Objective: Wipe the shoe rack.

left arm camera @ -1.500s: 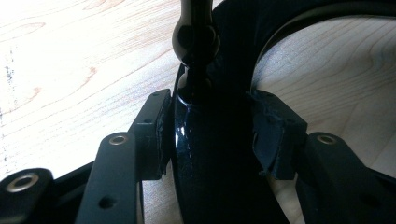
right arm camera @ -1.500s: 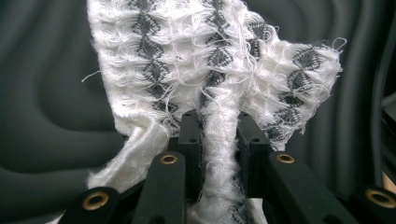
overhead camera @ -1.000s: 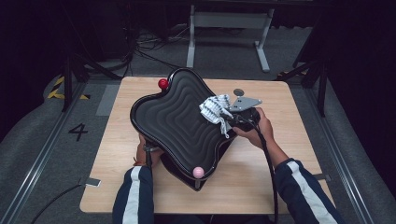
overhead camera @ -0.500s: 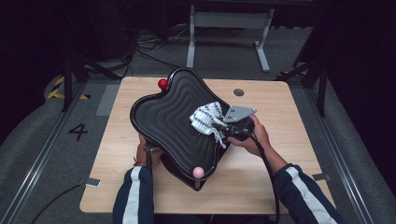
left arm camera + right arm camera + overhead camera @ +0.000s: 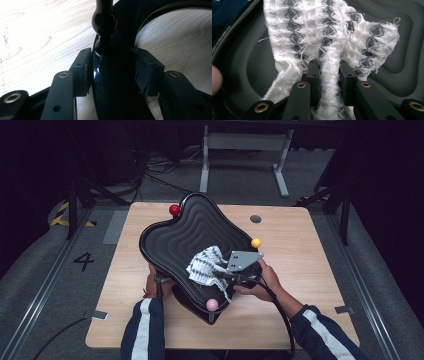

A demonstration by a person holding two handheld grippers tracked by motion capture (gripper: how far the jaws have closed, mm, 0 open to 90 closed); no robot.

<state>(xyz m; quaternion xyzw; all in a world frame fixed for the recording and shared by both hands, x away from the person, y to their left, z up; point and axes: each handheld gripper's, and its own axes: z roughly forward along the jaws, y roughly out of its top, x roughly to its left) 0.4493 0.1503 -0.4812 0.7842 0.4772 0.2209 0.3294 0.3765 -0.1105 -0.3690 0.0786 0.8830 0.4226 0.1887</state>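
Two hand-held grippers are working at a wooden table [image 5: 310,270]. A black wavy tray [image 5: 185,235] with coloured balls at its corners is tilting above the tabletop. The left gripper [image 5: 112,72] is clamping a glossy black part of the tray's frame [image 5: 112,85] between its jaws, both pads pressing against it. The right gripper [image 5: 329,75] is pinching a bunched fold of a white and grey woven cloth [image 5: 329,27], its jaws standing narrow on the fabric. The cloth is lying on the tray's ribbed surface, toward the near right side, just beside the person's right hand [image 5: 265,280].
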